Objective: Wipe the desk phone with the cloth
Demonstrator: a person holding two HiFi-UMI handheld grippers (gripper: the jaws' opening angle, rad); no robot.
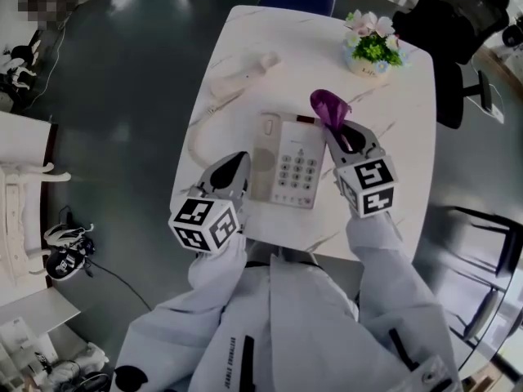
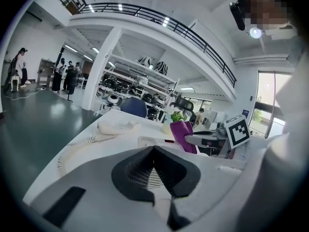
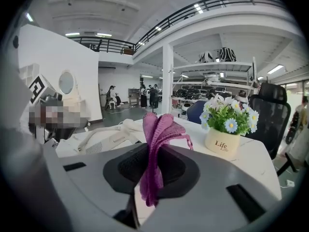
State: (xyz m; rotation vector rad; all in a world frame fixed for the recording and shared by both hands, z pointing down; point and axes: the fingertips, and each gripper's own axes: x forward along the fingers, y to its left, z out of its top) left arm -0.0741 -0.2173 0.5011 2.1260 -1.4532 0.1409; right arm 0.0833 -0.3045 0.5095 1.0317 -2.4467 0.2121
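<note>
The cream desk phone (image 1: 290, 160) lies in the middle of the white table, its handset (image 1: 241, 73) off the cradle and resting further back left on a coiled cord. My right gripper (image 1: 340, 131) is shut on a purple cloth (image 1: 328, 107), which sticks up past the jaws above the phone's far right corner. From the right gripper view the cloth (image 3: 157, 149) hangs pinched between the closed jaws. My left gripper (image 1: 236, 163) is shut on nothing, just off the phone's left side. In the left gripper view the cloth (image 2: 182, 135) shows ahead to the right.
A small pot of flowers (image 1: 372, 47) stands at the table's far right corner. The coiled cord (image 1: 200, 133) loops along the left edge. A black office chair (image 1: 458, 15) stands beyond the table at right. People stand far off across the hall (image 2: 63, 74).
</note>
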